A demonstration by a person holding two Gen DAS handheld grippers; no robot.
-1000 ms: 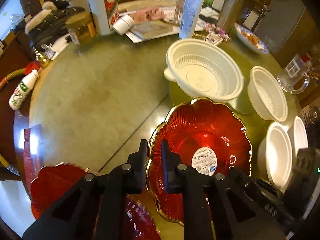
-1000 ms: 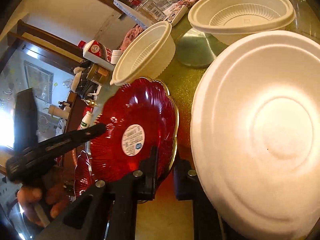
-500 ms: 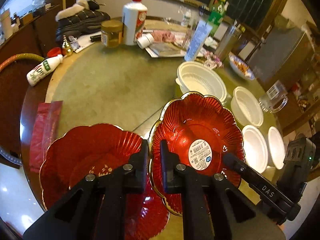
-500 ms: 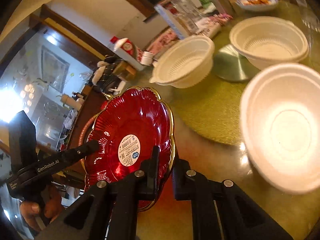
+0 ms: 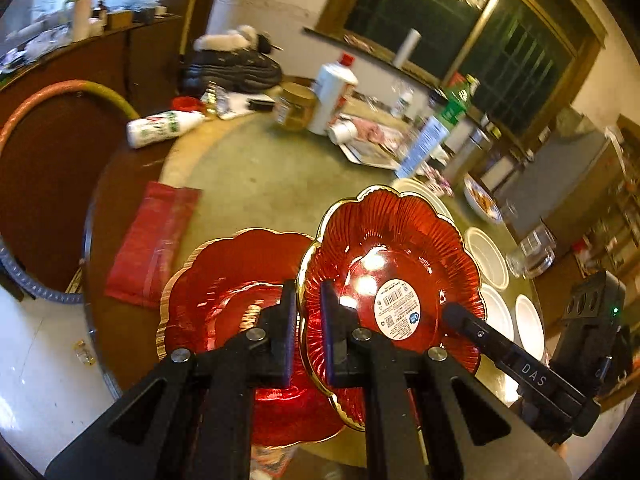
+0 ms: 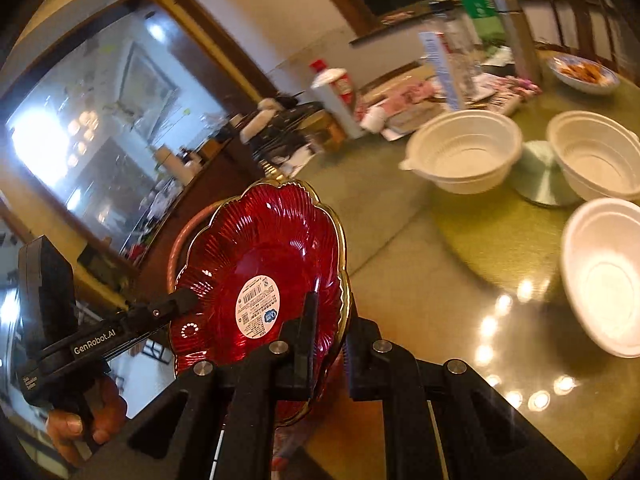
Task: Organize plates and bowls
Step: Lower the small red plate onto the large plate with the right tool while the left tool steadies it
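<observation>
A red scalloped plate with a gold rim and a white barcode sticker (image 5: 394, 264) is held in the air between both grippers. My left gripper (image 5: 308, 312) is shut on its left rim. My right gripper (image 6: 330, 324) is shut on its right rim (image 6: 260, 256). A second red plate (image 5: 224, 292) lies on the table below and to the left of it. Several white bowls (image 6: 464, 156) stand on the table to the right, also seen in the left wrist view (image 5: 486, 256).
A round table (image 5: 256, 176) carries a white bottle (image 5: 332, 88), a jar (image 5: 294, 106), a carton (image 5: 424, 144), a snack plate (image 6: 580, 74) and a glass mug (image 5: 532, 252) at the back. A red bag (image 5: 152, 240) lies at the table's left edge.
Both grippers have lifted the red plate up and toward the left, so it now hangs over the second red plate. The white bowls have dropped away to the right.
</observation>
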